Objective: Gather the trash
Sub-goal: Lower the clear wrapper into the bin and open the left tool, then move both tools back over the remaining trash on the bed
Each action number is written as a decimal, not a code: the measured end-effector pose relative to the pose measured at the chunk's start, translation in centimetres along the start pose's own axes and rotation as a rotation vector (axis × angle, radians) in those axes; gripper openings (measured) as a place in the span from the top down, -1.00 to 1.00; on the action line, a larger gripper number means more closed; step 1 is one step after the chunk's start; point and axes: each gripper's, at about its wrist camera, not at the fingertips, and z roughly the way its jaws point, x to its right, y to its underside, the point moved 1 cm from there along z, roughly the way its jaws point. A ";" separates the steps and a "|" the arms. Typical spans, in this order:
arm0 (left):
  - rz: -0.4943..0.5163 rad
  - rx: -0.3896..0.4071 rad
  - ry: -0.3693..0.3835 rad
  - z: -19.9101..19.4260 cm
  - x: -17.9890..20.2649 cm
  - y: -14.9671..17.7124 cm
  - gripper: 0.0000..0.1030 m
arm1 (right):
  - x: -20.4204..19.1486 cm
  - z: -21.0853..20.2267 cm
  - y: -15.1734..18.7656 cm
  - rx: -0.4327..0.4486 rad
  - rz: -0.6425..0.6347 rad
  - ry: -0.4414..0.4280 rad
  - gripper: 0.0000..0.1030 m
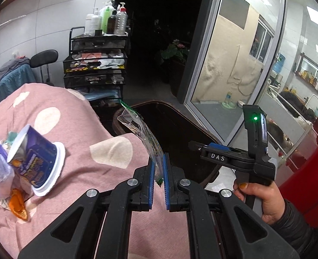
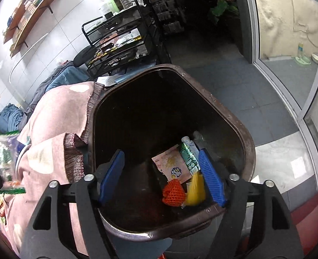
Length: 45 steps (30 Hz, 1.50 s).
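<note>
My left gripper (image 1: 159, 172) pinches a clear plastic wrapper (image 1: 147, 138), sticking up past the pads. My right gripper (image 2: 162, 178) gapes empty over the brown bin (image 2: 230, 116); carton (image 2: 189, 153), orange net (image 2: 173, 192) below the fingers.

A salon or treatment room is suggested by the trolley (image 1: 95, 64) loaded with pump bottles (image 1: 107, 19), a covered bed (image 1: 72, 129) and tiled walls (image 1: 51, 21).

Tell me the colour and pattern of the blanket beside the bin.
The blanket is dusty pink with large cream spots, clearest in the left wrist view.
</note>
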 end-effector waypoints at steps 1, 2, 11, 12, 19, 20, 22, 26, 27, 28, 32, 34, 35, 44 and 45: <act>0.004 -0.009 0.006 0.4 0.2 -0.1 0.84 | -0.2 -0.3 0.0 0.010 -0.015 0.014 -0.48; 0.010 -0.017 0.012 0.8 0.4 -0.3 0.85 | -0.3 -0.5 0.1 0.021 -0.029 0.028 -0.51; 0.057 -0.081 0.055 4.3 2.7 -1.2 0.84 | 0.1 -2.8 0.5 0.083 -0.057 0.107 -0.71; 0.062 -0.089 0.056 4.8 2.9 -1.3 0.84 | 0.4 -3.1 0.5 0.089 -0.051 0.113 -0.71; 0.077 -0.128 0.058 7.2 4.0 -1.7 0.84 | 1.9 -4.4 0.5 0.122 -0.016 0.150 -0.72; 0.079 -0.133 0.058 7.5 4.0 -1.7 0.84 | 2.1 -4.5 0.5 0.124 -0.011 0.153 -0.73; 0.082 -0.143 0.059 8.0 4.3 -1.8 0.84 | 2.4 -4.7 0.5 0.127 0.000 0.158 -0.73; 0.085 -0.164 0.059 9.1 4.7 -1.9 0.84 | 2.9 -4.8 0.7 0.126 0.010 0.165 -0.73; 0.090 -0.168 0.057 9.3 4.9 -1.9 0.84 | 3.0 -4.8 0.7 0.127 0.013 0.168 -0.73; 0.099 -0.175 0.055 9.7 5.1 -1.9 0.84 | 3.0 -4.8 0.7 0.127 0.013 0.168 -0.73; 0.112 -0.185 0.050 10.5 5.2 -2.0 0.84 | 3.4 -4.9 0.8 0.130 0.025 0.174 -0.74; 0.110 -0.183 0.053 10.6 5.1 -2.0 0.68 | 3.6 -4.9 0.7 0.131 0.030 0.179 -0.75; 0.108 -0.185 0.059 10.6 5.1 -1.9 0.50 | 3.7 -5.0 0.7 0.131 0.032 0.181 -0.75; 0.174 -0.064 -0.015 8.1 5.9 -2.4 -0.71 | 3.8 -5.0 0.8 0.132 0.036 0.180 -0.78; 0.184 -0.052 -0.026 7.8 5.9 -2.4 -0.74 | 3.7 -5.0 0.8 0.132 0.033 0.179 -0.78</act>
